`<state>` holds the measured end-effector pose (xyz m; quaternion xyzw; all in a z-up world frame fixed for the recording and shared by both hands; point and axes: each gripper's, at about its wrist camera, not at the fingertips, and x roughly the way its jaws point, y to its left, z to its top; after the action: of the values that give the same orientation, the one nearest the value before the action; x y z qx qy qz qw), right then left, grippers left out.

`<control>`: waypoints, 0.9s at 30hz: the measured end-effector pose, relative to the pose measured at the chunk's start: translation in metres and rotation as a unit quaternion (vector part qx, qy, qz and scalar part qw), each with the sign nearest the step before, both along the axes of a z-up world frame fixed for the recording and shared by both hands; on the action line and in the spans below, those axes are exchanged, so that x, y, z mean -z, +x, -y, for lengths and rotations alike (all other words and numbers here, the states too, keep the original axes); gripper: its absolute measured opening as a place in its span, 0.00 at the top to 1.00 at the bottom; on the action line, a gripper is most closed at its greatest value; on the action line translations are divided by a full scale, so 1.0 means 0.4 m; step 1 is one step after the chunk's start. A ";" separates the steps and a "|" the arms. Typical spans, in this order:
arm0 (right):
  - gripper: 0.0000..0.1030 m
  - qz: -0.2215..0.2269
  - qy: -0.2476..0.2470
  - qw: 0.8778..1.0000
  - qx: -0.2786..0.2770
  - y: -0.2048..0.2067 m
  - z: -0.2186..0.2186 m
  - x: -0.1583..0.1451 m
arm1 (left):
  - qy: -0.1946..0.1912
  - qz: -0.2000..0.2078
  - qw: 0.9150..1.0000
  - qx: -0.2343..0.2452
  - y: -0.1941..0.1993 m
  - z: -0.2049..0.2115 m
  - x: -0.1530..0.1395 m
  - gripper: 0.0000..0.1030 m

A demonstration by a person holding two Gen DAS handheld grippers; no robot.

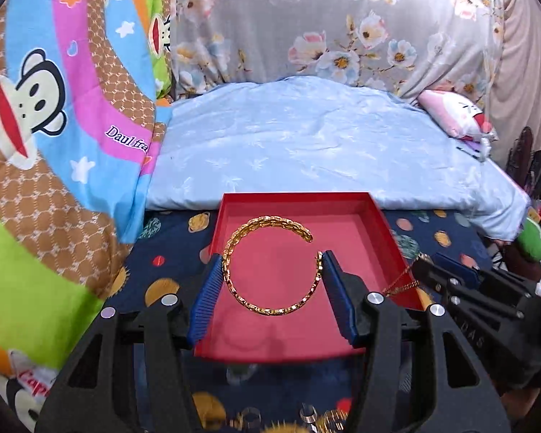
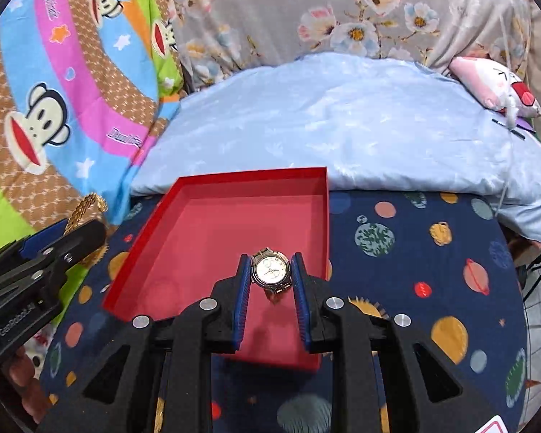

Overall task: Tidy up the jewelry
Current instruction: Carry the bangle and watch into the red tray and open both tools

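Over red tray (image 1: 386,223), left tongs (image 1: 270,274) pinching gold bangle (image 1: 267,263), right tongs (image 2: 270,270) pinching watch (image 2: 271,270) (planet-print cloth (image 2: 396,252) beneath).

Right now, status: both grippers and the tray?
Left gripper shut on bangle, over tray. Right gripper shut on watch, over tray's right side. Tray bare, nothing blocking.
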<state>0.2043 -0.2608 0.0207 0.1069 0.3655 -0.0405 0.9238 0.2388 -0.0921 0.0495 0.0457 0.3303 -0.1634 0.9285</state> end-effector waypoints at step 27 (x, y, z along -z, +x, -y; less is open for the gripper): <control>0.60 0.020 0.020 0.999 -0.032 -0.280 -0.060 0.003 | 0.011 -0.018 0.999 -0.035 -0.139 -0.116 0.065 0.14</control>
<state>0.0924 -0.2369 0.0196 0.1143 0.3508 -0.0018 0.9294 0.1830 -0.0456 0.0235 0.0416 0.3503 -0.1274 0.9270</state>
